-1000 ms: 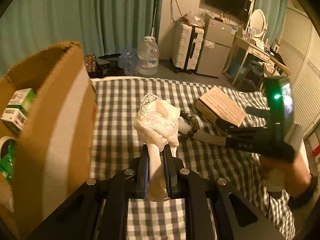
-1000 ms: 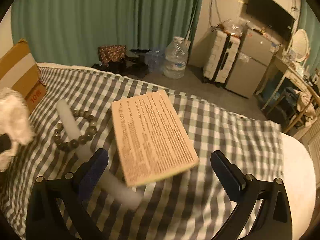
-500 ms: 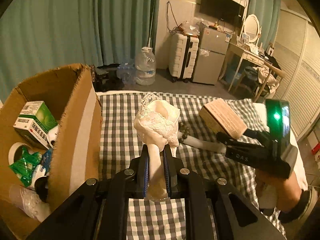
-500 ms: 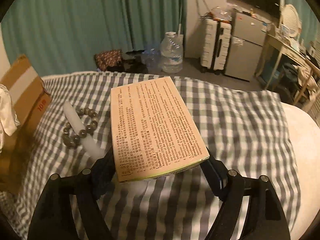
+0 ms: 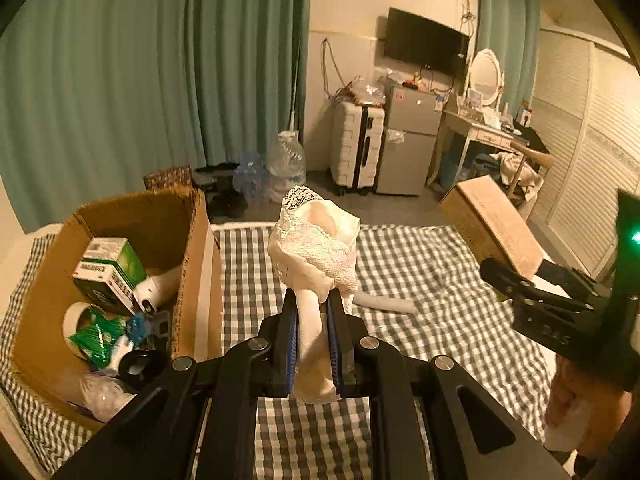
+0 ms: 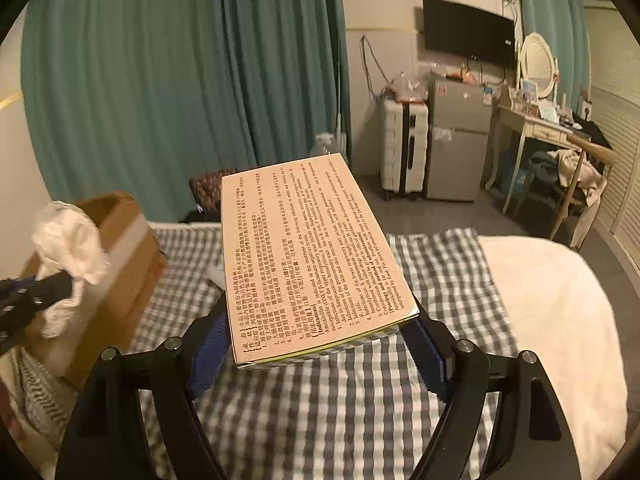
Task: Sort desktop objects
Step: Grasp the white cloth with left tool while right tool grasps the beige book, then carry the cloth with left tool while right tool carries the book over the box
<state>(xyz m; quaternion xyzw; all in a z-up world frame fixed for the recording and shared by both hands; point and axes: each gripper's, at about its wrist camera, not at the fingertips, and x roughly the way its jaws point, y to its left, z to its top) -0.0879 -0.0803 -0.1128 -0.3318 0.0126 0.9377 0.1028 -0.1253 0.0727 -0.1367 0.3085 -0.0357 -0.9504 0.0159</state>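
Checked bedspread (image 5: 420,280) underneath, both loads lifted clear of it. Left gripper (image 5: 313,332) clamped narrow on a lacy white cloth (image 5: 316,240), just right of the open cardboard box (image 5: 192,264). Right gripper (image 6: 320,344), jaws just drawn in, holding a flat printed carton (image 6: 304,256) by its side edges. Best carried over the box wall before letting go, one at a time; cloth dropped loosely, carton kept level to avoid slipping.

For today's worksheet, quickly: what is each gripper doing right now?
Left gripper: closed on the cream lace-trimmed cloth bundle.
Right gripper: closed on the flat beige printed cardboard box, held above the bed.
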